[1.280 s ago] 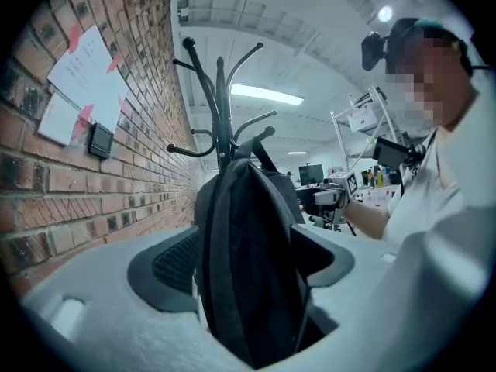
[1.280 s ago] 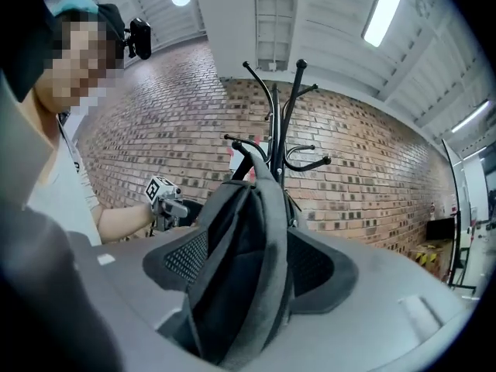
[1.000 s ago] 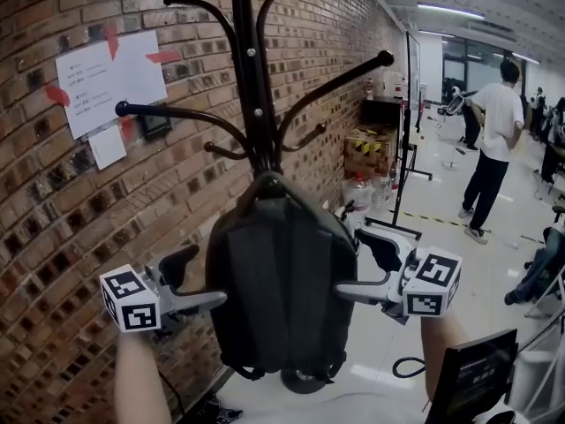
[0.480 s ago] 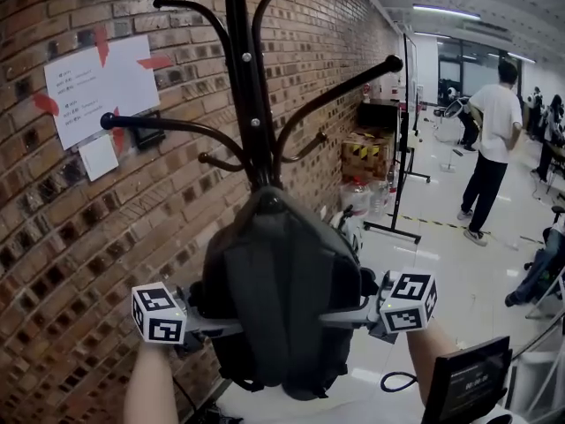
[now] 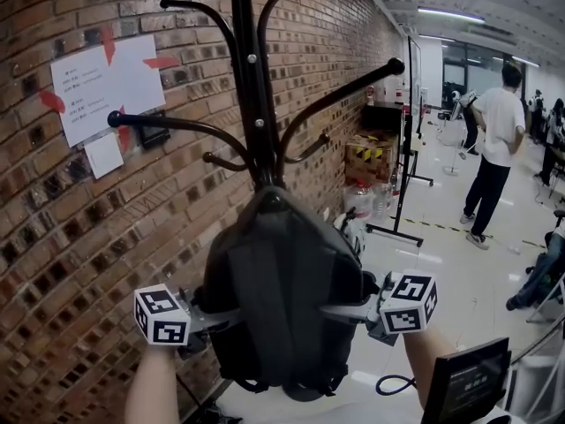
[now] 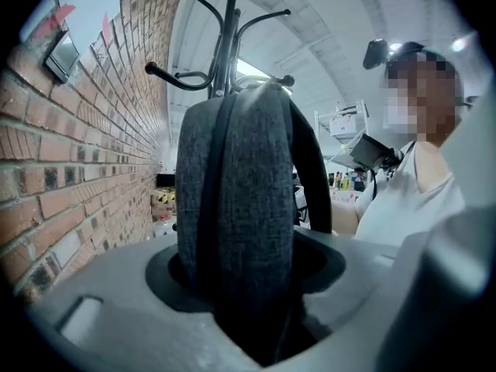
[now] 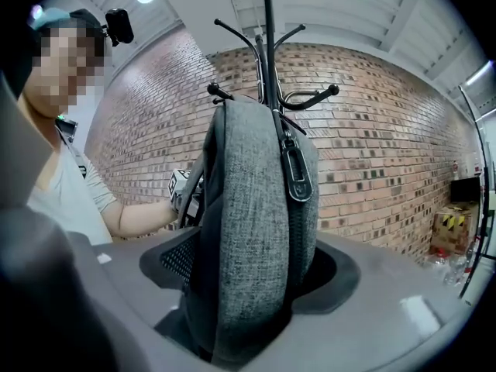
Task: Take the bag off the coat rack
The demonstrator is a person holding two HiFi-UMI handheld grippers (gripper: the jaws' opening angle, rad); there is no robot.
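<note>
Bag [image 5: 282, 290] hangs on coat rack [image 5: 245, 78], top snug against pole just under lower hooks, beside brick wall [image 5: 71, 210]. Your left gripper [image 5: 216, 318] sits at bag's left flank, jaws closing, grey fabric and dark strap between them, pads on fabric. Your right gripper [image 5: 340, 311] sits at right flank, level with left one, jaws closing too, zippered edge wedged between them, pads touching. Bag sits squeezed between your two grippers, not yet lifted off rack.
</note>
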